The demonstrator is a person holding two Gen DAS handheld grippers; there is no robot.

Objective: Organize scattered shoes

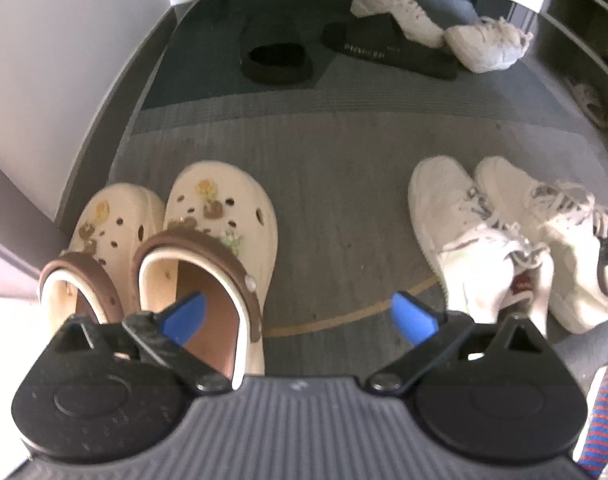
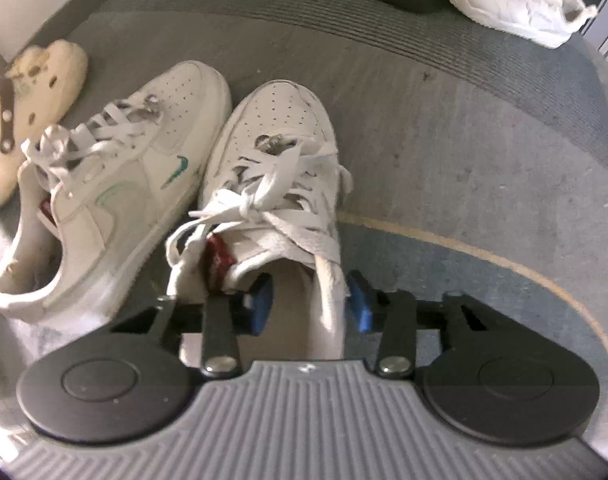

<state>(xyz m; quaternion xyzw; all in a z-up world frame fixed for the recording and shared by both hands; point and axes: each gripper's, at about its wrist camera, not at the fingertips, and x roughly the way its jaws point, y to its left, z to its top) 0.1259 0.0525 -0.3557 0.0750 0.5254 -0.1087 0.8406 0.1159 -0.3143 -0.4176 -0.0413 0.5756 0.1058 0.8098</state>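
Left gripper [image 1: 299,314]: fingers spread wide, grasping nothing, one over the cream clog [image 1: 207,256].
Right gripper [image 2: 310,300]: fingers pinching the white sneaker [image 2: 275,168] collar.

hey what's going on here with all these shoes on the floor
A person with a handheld gripper in each hand is tidying shoes on a grey mat. The right gripper has its pads around the collar of a white sneaker, beside its mate. The left gripper hangs open above a pair of cream clogs, holding nothing. Farther back, two black slides and two more white sneakers lie scattered.
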